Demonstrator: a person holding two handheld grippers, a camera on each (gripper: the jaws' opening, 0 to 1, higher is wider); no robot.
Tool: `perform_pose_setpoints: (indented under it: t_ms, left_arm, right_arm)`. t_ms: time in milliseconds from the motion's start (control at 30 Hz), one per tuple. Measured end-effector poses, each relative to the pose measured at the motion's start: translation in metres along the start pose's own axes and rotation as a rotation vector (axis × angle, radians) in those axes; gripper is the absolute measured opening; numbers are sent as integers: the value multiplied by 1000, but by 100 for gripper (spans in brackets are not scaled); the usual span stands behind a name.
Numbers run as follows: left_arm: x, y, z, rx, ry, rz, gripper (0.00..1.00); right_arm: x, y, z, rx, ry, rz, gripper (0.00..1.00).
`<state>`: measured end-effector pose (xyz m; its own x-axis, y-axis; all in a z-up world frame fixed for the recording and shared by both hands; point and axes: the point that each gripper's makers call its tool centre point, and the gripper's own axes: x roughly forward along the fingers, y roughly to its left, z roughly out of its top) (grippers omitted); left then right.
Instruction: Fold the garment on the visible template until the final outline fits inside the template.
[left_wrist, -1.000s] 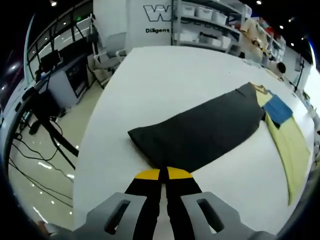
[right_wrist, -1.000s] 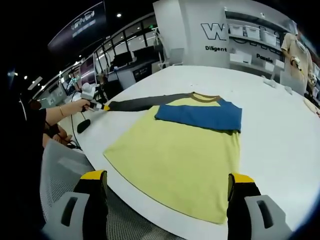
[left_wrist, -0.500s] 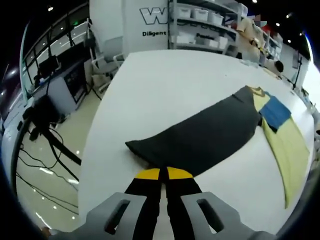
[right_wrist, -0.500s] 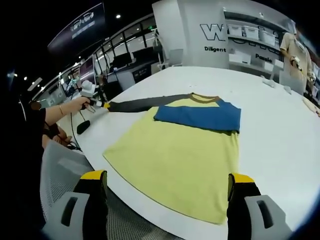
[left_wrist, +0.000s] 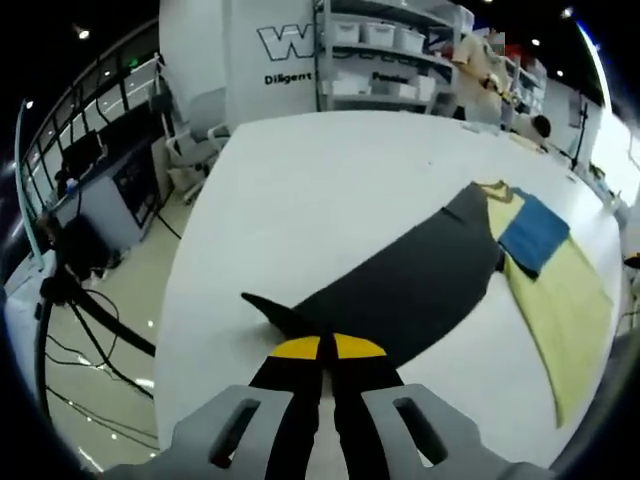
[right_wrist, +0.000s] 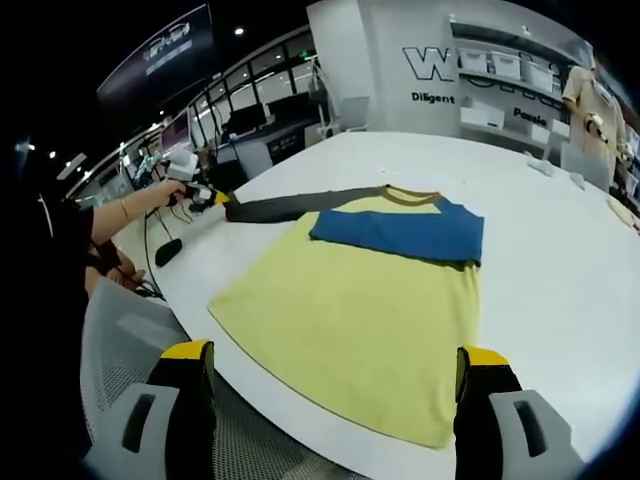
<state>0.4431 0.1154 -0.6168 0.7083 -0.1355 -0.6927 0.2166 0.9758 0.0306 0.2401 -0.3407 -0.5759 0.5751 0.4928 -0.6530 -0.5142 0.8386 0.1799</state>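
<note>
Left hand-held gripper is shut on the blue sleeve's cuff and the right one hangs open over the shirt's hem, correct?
Not quite: the left hand-held gripper is shut on the dark grey sleeve, as the left gripper view shows. The blue sleeve lies folded across the chest. The right hand-held gripper does hang open.

- Both views are bright and evenly lit from overhead; small ceiling spotlights show as white dots along the dark upper edges.
- The white table (left_wrist: 330, 190) reflects the light softly, with no hard glare, and shadows on it are faint.
- The glossy floor (left_wrist: 100, 340) in the left gripper view carries small bright reflections of the lamps.
- Fisheye bending is strong: the table's edges curve, and the shelves (right_wrist: 520, 80) lean toward the rim.
- The middle is sharp; detail softens near the edges, and the far background is slightly hazy.
</note>
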Motion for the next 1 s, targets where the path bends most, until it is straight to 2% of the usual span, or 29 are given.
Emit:
perform_pose_setpoints:
  t_ms: [667, 1000]
  left_arm:
    - [19, -67, 44, 72, -54, -127, 0]
    - [24, -103, 71, 118, -95, -194, 0]
  right_arm:
    - [-1, 1, -6, 1, 10, 4, 99]
    - [-1, 0, -7, 14, 6, 3, 99]
